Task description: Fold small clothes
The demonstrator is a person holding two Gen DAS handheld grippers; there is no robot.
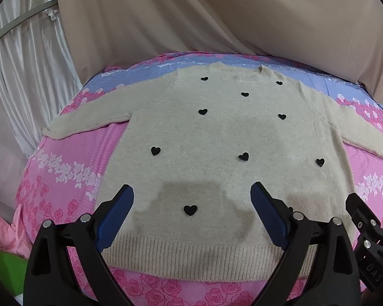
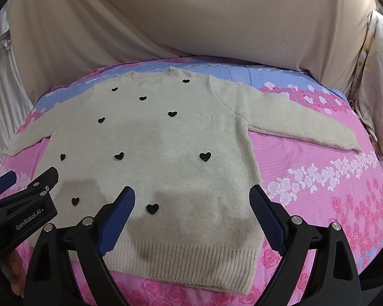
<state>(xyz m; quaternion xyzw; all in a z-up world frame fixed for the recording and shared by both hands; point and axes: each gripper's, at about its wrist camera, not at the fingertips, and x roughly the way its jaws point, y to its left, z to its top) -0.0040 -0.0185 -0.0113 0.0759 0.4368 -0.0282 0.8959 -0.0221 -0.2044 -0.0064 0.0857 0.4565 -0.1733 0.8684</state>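
A cream knit sweater [image 1: 217, 132] with small black hearts lies flat and face up on the bed, sleeves spread out to both sides, ribbed hem nearest me. It also shows in the right wrist view [image 2: 166, 137]. My left gripper [image 1: 192, 193] is open and empty, hovering above the hem's left half. My right gripper [image 2: 192, 193] is open and empty above the hem's right half. The right gripper also shows at the left wrist view's right edge [image 1: 370, 204], and the left gripper at the right wrist view's left edge [image 2: 25, 178].
The bed cover [image 2: 319, 178] is pink and blue with a rose print. A beige curtain [image 1: 217, 12] hangs behind the bed, white drapes [image 1: 25, 63] at left. A floral pillow [image 2: 378, 76] stands at far right. Pink cloth [image 1: 5, 234] lies at lower left.
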